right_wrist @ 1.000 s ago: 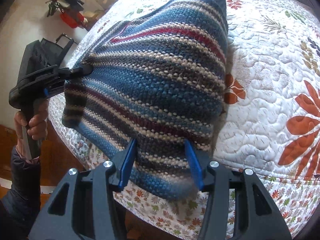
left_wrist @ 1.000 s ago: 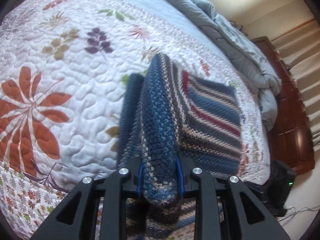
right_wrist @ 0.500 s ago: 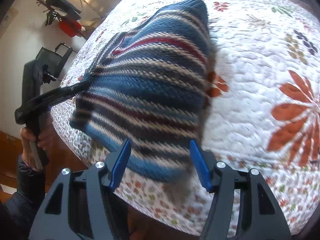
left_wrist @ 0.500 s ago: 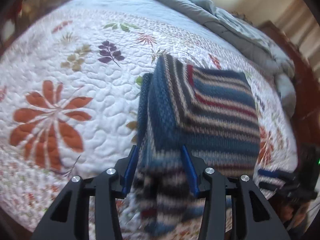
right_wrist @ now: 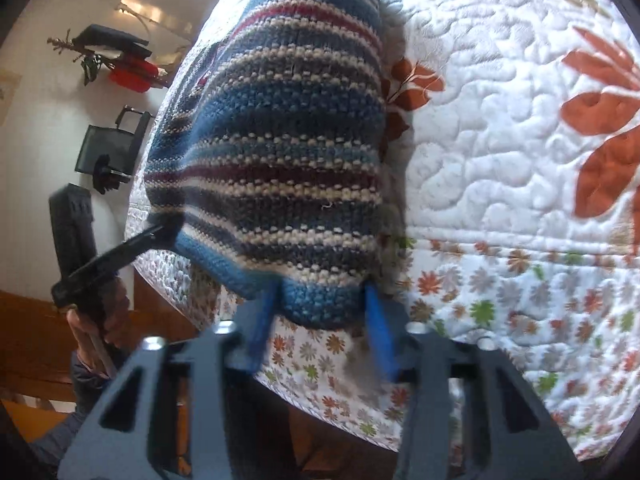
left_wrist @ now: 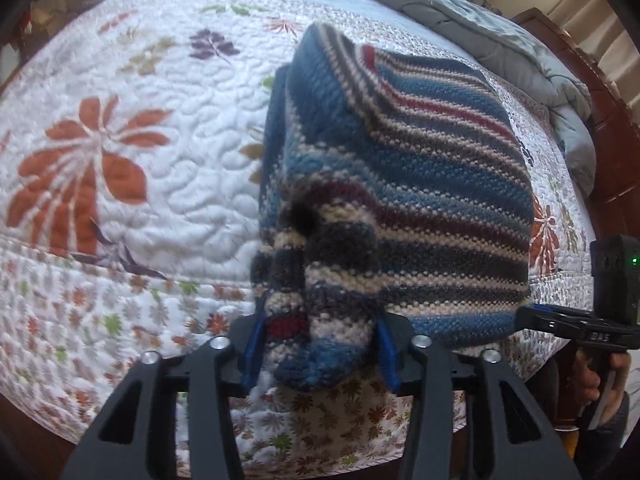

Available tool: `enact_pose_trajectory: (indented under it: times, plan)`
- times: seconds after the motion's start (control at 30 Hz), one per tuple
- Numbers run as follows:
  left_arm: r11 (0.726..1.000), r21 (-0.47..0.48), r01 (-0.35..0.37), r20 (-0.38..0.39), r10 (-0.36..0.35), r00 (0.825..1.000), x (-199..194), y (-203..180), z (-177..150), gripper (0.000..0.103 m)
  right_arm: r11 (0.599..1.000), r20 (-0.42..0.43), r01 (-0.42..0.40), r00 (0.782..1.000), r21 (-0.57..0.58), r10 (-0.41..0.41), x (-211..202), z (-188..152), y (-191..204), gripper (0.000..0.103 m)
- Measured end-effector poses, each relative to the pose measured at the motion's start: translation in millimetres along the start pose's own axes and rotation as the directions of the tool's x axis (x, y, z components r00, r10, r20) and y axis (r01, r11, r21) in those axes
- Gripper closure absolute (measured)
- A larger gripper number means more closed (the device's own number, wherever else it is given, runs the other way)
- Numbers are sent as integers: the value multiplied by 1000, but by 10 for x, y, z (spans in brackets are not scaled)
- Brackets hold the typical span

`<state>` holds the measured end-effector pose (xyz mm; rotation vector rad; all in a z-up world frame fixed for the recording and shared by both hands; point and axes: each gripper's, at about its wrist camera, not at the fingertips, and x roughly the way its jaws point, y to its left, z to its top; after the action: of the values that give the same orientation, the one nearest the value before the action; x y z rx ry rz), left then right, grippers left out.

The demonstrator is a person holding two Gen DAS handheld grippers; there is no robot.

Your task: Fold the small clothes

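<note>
Left gripper [left_wrist: 320,354]: jaws apart, bunched knit corner between them, apparently loose. Right gripper [right_wrist: 320,326]: jaws apart around the other near corner. Knit [left_wrist: 400,184]: folded on quilt [left_wrist: 140,160], long axis running away from both.

Folded sweater [left_wrist: 400,184] on quilt [left_wrist: 140,160] at bed's near edge, bunched duvet [left_wrist: 500,32] behind it, both tools at its front edge
</note>
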<state>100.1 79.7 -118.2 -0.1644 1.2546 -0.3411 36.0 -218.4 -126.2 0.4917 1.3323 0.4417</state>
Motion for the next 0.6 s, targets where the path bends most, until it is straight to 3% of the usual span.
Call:
enact_pose_trajectory:
  times: [0.07, 0.17, 0.37, 0.6]
  plan:
    - [1000, -18, 15, -8, -15, 1000, 23, 14, 6, 64, 1000, 4, 3, 1000, -2, -3, -11, 2, 20, 79]
    - [1000, -10, 21, -6, -21, 1000, -4, 1, 2, 70, 1000, 25, -6, 1000, -31, 7, -136, -38, 115, 82]
    - [1000, 15, 20, -2, -20, 1000, -46, -9, -49, 71, 998, 51, 11, 999, -66, -7, -268, -164, 275, 83]
    - [1000, 7, 31, -13, -31, 999, 57, -2, -128, 70, 991, 11, 105, 995, -81, -104, 31, -135, 183, 83]
